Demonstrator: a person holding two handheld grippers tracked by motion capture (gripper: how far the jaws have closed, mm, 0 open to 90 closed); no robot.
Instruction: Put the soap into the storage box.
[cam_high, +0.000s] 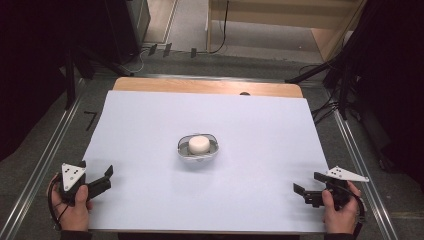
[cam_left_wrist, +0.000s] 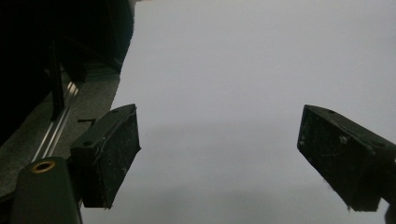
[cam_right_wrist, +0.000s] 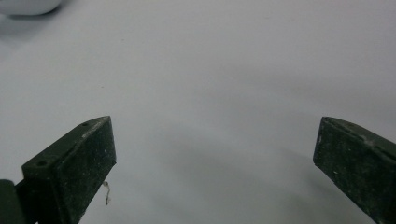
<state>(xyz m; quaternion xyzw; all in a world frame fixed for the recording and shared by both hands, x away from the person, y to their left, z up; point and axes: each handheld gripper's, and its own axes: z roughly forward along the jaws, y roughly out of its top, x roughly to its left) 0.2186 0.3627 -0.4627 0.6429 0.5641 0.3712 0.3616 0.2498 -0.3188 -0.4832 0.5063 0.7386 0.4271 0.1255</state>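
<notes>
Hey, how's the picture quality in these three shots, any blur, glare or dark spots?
High view: even light on the white sheet, surroundings nearly black, the bowl a little soft. Left gripper view: left gripper jaws sharp enough to show dust, sheet featureless, dark upper left corner. Right gripper view: right gripper jaws crisp, the bowl's edge blurred, soft shadows under the jaws.

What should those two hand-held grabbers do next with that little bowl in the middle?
Probably bring one gripper, say the right gripper, forward toward the bowl with the white round piece in it. Both the right and the left gripper are open, hold nothing and sit near the white sheet's front corners, well apart from the bowl.
</notes>
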